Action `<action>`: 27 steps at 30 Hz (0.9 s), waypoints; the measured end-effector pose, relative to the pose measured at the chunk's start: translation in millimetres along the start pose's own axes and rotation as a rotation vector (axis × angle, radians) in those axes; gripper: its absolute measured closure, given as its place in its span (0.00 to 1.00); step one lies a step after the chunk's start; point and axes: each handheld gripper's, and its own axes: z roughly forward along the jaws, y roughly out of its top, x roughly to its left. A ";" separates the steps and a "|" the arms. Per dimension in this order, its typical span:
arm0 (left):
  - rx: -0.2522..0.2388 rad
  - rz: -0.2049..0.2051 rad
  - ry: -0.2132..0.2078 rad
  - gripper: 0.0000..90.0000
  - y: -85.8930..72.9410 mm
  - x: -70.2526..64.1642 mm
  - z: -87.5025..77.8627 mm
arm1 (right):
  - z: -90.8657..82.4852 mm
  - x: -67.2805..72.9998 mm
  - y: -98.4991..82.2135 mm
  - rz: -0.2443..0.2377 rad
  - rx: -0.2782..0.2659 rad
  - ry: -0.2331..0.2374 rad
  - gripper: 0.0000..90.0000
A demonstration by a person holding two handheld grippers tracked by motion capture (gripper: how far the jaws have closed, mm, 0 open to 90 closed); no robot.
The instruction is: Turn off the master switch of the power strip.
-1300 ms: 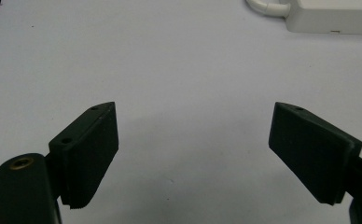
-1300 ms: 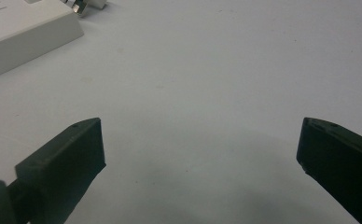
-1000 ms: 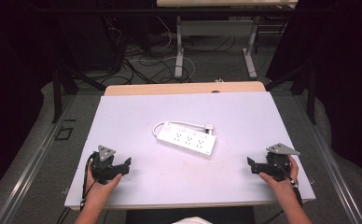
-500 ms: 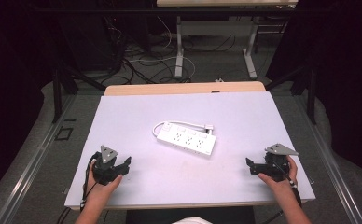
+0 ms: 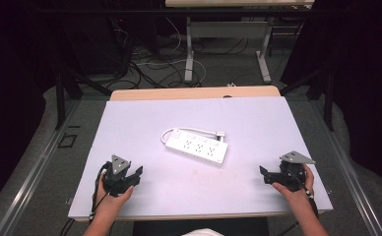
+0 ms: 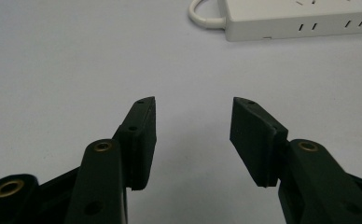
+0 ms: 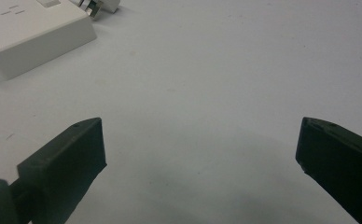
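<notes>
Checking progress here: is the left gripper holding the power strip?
No, the left gripper has nothing between its jaws; the power strip lies apart.

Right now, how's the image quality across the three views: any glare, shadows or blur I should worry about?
High view: table evenly lit, no glare, surroundings dark; power strip a bit soft. Left gripper view: strip's sockets sharp, left tool nearby slightly soft. Right gripper view: right tool blurred at the frame edges, with a faint shadow on the table below it.
</notes>
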 end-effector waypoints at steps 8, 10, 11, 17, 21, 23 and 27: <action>0.005 0.008 -0.041 0.70 0.5 -7.0 2.0 | -0.5 0.6 0.0 0.002 0.003 0.008 0.01; 0.005 0.009 -0.049 0.72 1.6 -9.1 2.2 | -0.6 0.6 0.0 0.000 0.002 0.006 0.01; 0.009 0.014 -0.053 0.74 2.4 -9.7 2.0 | -0.5 0.6 0.0 0.000 0.003 0.006 0.01; 0.033 0.025 -0.076 0.83 7.0 -15.3 3.2 | 0.1 0.7 0.0 0.004 0.005 0.008 0.01; 0.078 0.054 -0.105 0.89 8.4 -21.7 7.9 | 0.3 0.7 -0.1 0.004 -0.005 -0.003 0.01; 0.091 0.051 -0.111 0.91 8.9 -24.5 8.8 | -0.5 -0.1 -0.2 0.000 0.001 0.007 0.01; 0.084 0.062 -0.115 0.95 11.6 -27.9 12.1 | -0.6 -0.3 -0.3 -0.001 0.001 0.005 0.01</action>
